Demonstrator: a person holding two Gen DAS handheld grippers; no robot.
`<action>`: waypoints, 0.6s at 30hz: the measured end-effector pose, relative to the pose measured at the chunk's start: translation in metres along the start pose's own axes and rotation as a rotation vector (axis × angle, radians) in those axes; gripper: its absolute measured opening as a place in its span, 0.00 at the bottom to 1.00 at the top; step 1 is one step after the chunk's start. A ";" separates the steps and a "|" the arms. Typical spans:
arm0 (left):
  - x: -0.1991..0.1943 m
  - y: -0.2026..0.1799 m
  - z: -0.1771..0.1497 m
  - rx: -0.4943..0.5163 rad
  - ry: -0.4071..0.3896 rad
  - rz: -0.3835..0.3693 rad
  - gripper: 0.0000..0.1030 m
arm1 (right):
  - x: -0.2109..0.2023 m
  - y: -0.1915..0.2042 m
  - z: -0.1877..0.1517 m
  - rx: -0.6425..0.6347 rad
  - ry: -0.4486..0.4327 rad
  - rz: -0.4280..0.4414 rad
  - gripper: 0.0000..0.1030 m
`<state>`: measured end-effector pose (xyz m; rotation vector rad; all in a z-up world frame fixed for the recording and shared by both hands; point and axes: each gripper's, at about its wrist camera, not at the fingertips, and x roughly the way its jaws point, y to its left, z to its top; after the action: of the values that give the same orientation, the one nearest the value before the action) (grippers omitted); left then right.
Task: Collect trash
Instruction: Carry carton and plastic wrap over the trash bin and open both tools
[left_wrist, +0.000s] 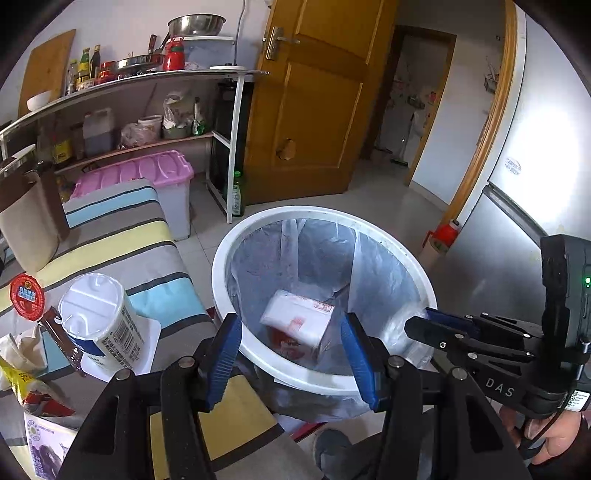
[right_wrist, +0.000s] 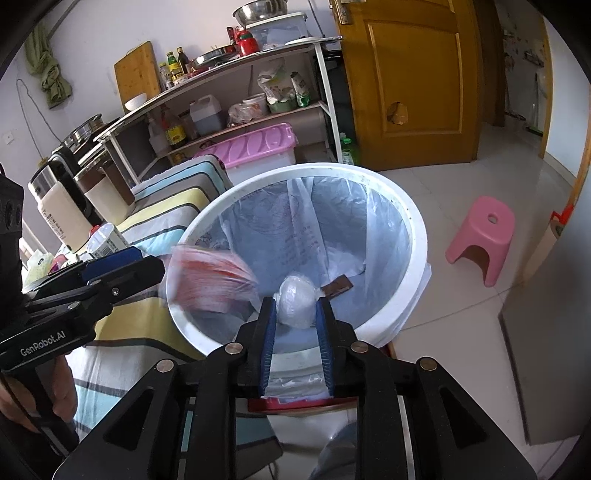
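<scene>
Right hand-held gripper (right_wrist: 295, 314) around wad (right_wrist: 297, 304), above bin (right_wrist: 413, 266).

**2 wrist views over 1 bin**

The left wrist camera sits just behind its own fingers (left_wrist: 226, 360), looking forward and down into the bin (left_wrist: 221, 266) from close above its near rim. The striped cloth (left_wrist: 122, 240) lies to its left, the door (left_wrist: 310, 96) straight beyond, and the right gripper (left_wrist: 430, 322) enters from the right edge.

The right wrist camera looks the same way, also close above the near rim, with the left gripper (right_wrist: 146, 260) at its left edge. Both views share the bin (right_wrist: 417, 236), cloth (right_wrist: 173, 206), shelf (right_wrist: 236, 55) and door (right_wrist: 410, 74).
</scene>
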<state>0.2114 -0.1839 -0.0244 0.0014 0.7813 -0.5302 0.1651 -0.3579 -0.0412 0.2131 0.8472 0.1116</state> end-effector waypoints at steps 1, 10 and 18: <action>-0.001 0.000 0.000 -0.003 -0.002 -0.001 0.54 | 0.000 0.000 0.000 -0.001 -0.002 0.000 0.24; -0.028 0.005 -0.007 -0.028 -0.045 -0.006 0.54 | -0.017 0.008 -0.003 -0.004 -0.039 0.020 0.30; -0.061 0.007 -0.024 -0.025 -0.089 0.030 0.54 | -0.037 0.028 -0.011 -0.036 -0.063 0.063 0.30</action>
<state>0.1628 -0.1453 -0.0021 -0.0330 0.7000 -0.4888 0.1323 -0.3359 -0.0149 0.2089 0.7755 0.1784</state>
